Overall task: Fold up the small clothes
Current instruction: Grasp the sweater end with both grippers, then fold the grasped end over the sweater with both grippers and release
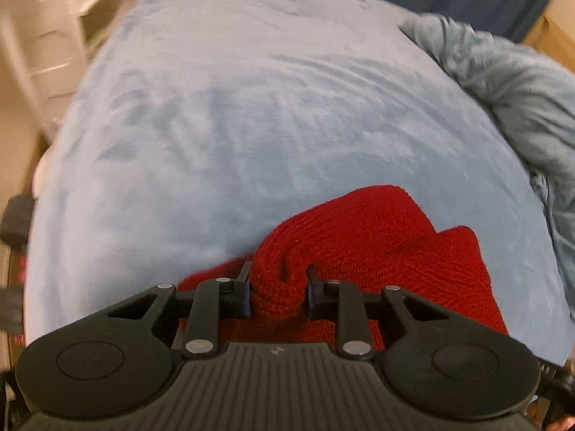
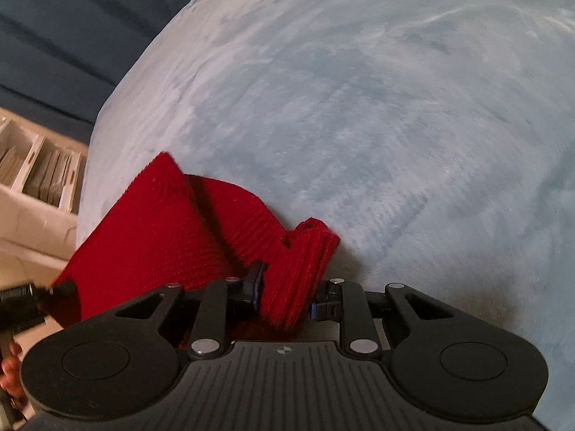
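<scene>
A red knitted garment (image 1: 366, 237) lies bunched on a pale blue plush blanket (image 1: 233, 107). In the left wrist view my left gripper (image 1: 278, 283) is shut on a thick roll of the red knit, which bulges between its fingers. The right wrist view shows the same red garment (image 2: 154, 226) stretching to the left. My right gripper (image 2: 285, 294) is shut on a folded edge of it that stands up between the jaws. At the left edge of that view, the tip of the other gripper (image 2: 61, 289) touches the garment's far end.
The blue blanket (image 2: 377, 107) covers a wide soft surface. A crumpled grey-blue blanket (image 1: 510, 82) lies at the right in the left wrist view. A white shelf with papers (image 2: 39, 172) and dark blue fabric (image 2: 72, 28) sit beyond the surface's left edge.
</scene>
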